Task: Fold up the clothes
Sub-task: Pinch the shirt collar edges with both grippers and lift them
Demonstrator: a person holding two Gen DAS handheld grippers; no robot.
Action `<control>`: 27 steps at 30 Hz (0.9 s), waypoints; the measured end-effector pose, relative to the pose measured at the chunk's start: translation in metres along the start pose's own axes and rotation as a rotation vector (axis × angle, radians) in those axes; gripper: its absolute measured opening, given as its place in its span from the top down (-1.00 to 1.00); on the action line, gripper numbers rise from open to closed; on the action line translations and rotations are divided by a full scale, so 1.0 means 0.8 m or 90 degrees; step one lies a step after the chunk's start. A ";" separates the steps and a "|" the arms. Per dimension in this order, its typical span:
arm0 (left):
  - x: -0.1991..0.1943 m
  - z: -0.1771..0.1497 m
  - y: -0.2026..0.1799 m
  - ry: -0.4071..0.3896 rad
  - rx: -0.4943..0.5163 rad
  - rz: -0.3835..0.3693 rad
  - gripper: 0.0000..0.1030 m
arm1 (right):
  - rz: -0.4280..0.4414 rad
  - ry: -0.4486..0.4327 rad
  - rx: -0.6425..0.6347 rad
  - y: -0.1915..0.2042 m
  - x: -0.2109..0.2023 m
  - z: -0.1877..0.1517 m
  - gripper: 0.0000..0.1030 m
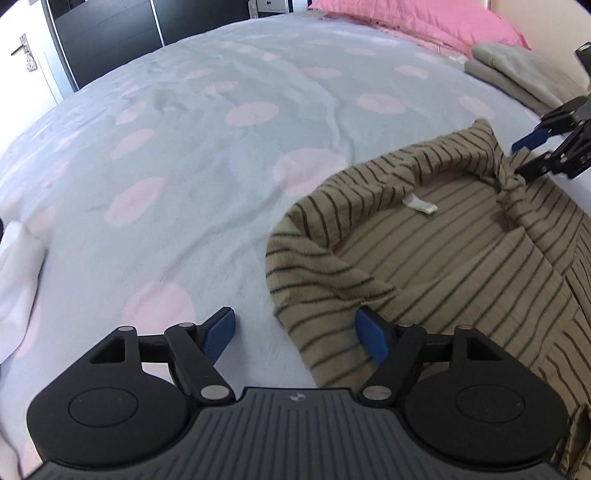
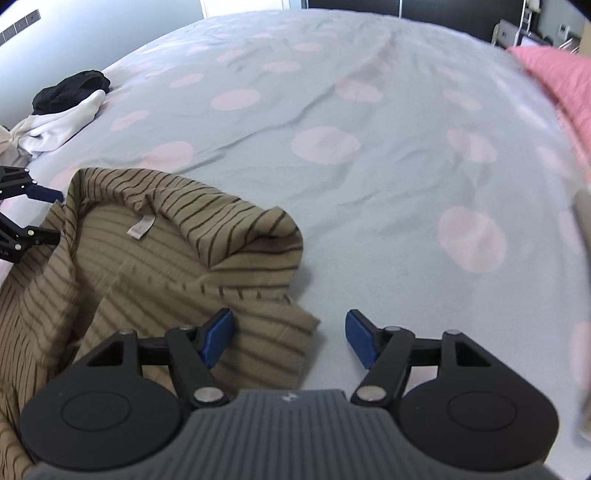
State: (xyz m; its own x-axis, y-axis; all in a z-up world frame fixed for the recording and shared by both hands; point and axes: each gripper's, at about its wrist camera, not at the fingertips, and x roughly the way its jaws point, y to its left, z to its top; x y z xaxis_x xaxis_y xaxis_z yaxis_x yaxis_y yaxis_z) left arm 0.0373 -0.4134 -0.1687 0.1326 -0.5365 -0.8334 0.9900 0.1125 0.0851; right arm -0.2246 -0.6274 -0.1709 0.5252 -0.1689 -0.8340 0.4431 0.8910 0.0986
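A tan shirt with thin dark stripes (image 1: 443, 258) lies on the bed, collar and white label facing up. My left gripper (image 1: 295, 332) stands open over the shirt's left shoulder fold, whose edge lies between the blue pads without being pinched. In the right wrist view the same shirt (image 2: 147, 266) fills the lower left. My right gripper (image 2: 290, 339) is open over its right shoulder corner, and cloth reaches partway into the gap. Each gripper also shows in the other's view: the right gripper (image 1: 524, 158) by the collar, the left gripper (image 2: 48, 214) at the shirt's far edge.
The bed sheet (image 1: 221, 147) is pale blue with pink spots. A pink pillow (image 1: 424, 22) and folded grey clothes (image 1: 517, 74) lie at the head. White cloth (image 1: 18, 280) sits at the left edge, and a black and white pile (image 2: 70, 103) farther off. Dark wardrobe doors (image 1: 110, 37) stand behind.
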 end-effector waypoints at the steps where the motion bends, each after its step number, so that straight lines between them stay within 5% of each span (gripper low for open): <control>1: 0.002 0.001 0.000 -0.004 0.000 -0.005 -0.44 | 0.004 0.002 -0.005 0.001 0.007 0.001 -0.36; 4: 0.005 0.003 0.000 -0.013 -0.002 -0.022 -0.36 | 0.021 -0.001 -0.032 0.010 0.016 0.002 -0.28; 6: 0.005 0.005 -0.004 -0.016 -0.015 -0.038 0.10 | 0.042 -0.001 -0.054 0.018 0.016 0.001 0.22; 8: 0.004 0.008 -0.008 -0.017 -0.029 -0.056 0.56 | 0.049 0.000 -0.073 0.025 0.014 0.000 0.47; 11: -0.003 0.013 -0.013 -0.027 -0.045 -0.068 0.84 | 0.032 -0.005 -0.088 0.033 0.008 0.002 0.78; 21: -0.122 0.032 -0.023 -0.127 -0.036 -0.074 0.87 | 0.041 -0.090 -0.113 0.049 -0.113 0.006 0.87; 27: -0.218 0.013 -0.052 -0.193 0.006 -0.082 0.87 | 0.050 -0.159 -0.152 0.082 -0.219 -0.026 0.87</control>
State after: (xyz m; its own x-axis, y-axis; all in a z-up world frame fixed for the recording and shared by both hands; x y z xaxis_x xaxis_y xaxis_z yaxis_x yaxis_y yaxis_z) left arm -0.0265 -0.3334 -0.0215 0.0134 -0.7703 -0.6375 0.9998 0.0206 -0.0038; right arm -0.3026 -0.5309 -0.0300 0.7259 -0.1677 -0.6670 0.2274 0.9738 0.0027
